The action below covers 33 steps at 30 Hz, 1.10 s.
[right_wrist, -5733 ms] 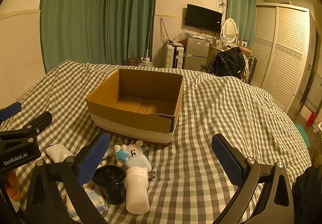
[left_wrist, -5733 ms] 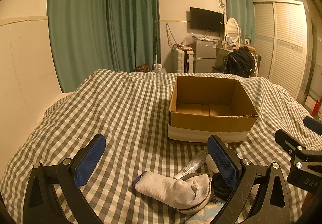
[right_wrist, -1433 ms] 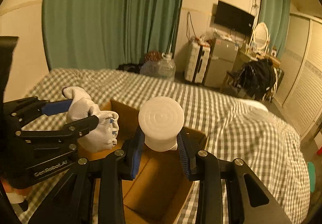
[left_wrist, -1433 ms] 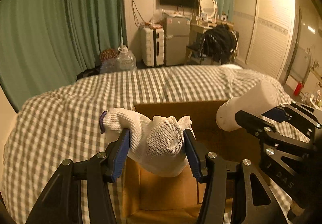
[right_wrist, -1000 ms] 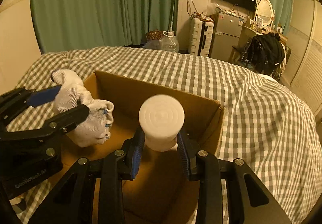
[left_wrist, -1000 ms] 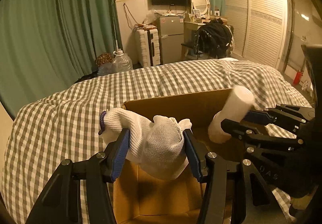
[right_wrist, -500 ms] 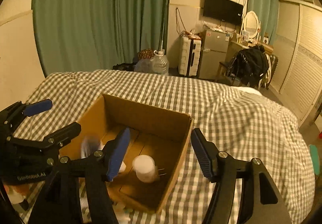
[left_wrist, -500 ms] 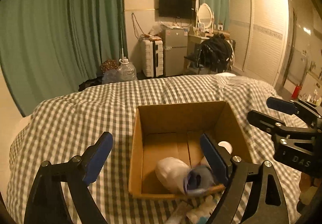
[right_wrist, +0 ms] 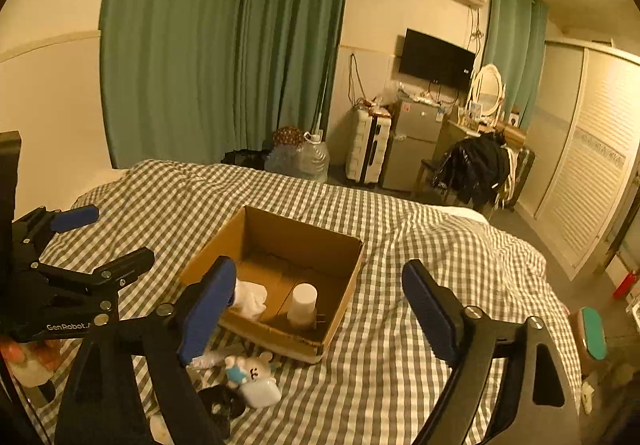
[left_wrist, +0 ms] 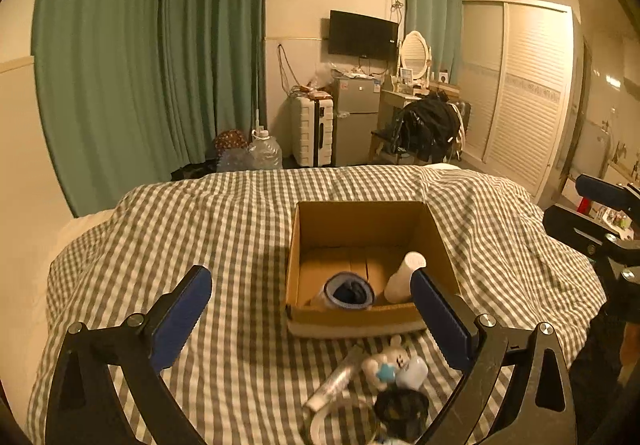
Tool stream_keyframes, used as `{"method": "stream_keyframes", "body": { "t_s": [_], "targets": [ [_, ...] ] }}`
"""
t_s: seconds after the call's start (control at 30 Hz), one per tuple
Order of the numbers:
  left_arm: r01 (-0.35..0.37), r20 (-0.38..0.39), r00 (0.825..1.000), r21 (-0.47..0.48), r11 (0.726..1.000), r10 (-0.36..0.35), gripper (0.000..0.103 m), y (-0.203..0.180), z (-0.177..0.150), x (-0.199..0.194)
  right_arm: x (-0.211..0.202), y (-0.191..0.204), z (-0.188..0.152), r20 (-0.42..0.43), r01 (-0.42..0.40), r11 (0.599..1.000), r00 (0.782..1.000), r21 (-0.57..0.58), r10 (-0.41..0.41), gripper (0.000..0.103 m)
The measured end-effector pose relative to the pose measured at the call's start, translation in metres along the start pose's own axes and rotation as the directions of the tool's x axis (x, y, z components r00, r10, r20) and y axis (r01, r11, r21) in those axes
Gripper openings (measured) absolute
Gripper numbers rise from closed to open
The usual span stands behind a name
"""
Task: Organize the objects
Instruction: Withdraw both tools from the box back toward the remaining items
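Note:
An open cardboard box [left_wrist: 372, 221] [right_wrist: 280, 219] sits on the checked bed. Inside it lie a white rolled sock [left_wrist: 348, 291] [right_wrist: 250, 295] and a white bottle [left_wrist: 404, 277] [right_wrist: 303, 303]. My left gripper [left_wrist: 310, 281] [right_wrist: 110, 237] hovers short of the box and above it, jaws opening, nothing between them. My right gripper [right_wrist: 320, 271] [left_wrist: 600, 213] hangs beside it to the right, jaws also opening and empty. Before the box lie a silver tube [left_wrist: 336, 377], a small bear toy [left_wrist: 390, 365] [right_wrist: 252, 367] and a black cup [left_wrist: 400, 409].
The checked bedcover [left_wrist: 200, 229] spreads wide to the left and right of the box. Green curtains [left_wrist: 160, 85], a suitcase [left_wrist: 312, 131], a small fridge [left_wrist: 356, 117] and a chair with dark clothes [left_wrist: 428, 129] stand beyond the bed's far end.
Both grippers let go: the sock and the white bottle dropped into the box. Both grippers then drew back and up from the box with jaws spreading wide.

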State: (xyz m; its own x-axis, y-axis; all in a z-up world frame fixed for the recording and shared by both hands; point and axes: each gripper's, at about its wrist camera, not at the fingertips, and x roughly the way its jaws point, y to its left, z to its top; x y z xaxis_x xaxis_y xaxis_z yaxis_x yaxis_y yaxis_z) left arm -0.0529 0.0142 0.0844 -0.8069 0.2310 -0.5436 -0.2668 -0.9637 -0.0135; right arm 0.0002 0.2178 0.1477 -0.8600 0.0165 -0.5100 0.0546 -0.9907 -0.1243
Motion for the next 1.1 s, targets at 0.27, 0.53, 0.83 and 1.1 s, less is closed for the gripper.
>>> {"method": "stream_keyframes", "body": {
  "t_s": [0.27, 0.53, 0.83, 1.1],
  "targets": [
    [-0.069, 0.014, 0.998, -0.020, 0.997, 0.069, 0.102, 0.009, -0.034, -0.032, -0.030, 0.025, -0.029, 0.007, -0.046, 0.999, 0.999, 0.005, 0.046, 0.090],
    [-0.106, -0.053, 0.993, -0.054, 0.993, 0.104, 0.102, 0.019, -0.080, -0.018, -0.014, 0.030, -0.078, -0.056, -0.012, 1.000, 0.998, 0.007, 0.012, 0.090],
    [-0.085, -0.162, 0.983, -0.015, 0.996, 0.081, 0.102, 0.004, -0.117, 0.018, 0.022, 0.037, -0.129, -0.158, -0.038, 0.999, 0.987, 0.010, 0.039, 0.090],
    [-0.053, -0.259, 0.964, 0.032, 0.998, 0.059, 0.102, -0.011, -0.156, 0.036, 0.050, 0.040, -0.160, -0.245, -0.043, 0.999, 0.969, 0.015, 0.045, 0.090]
  ]
}}
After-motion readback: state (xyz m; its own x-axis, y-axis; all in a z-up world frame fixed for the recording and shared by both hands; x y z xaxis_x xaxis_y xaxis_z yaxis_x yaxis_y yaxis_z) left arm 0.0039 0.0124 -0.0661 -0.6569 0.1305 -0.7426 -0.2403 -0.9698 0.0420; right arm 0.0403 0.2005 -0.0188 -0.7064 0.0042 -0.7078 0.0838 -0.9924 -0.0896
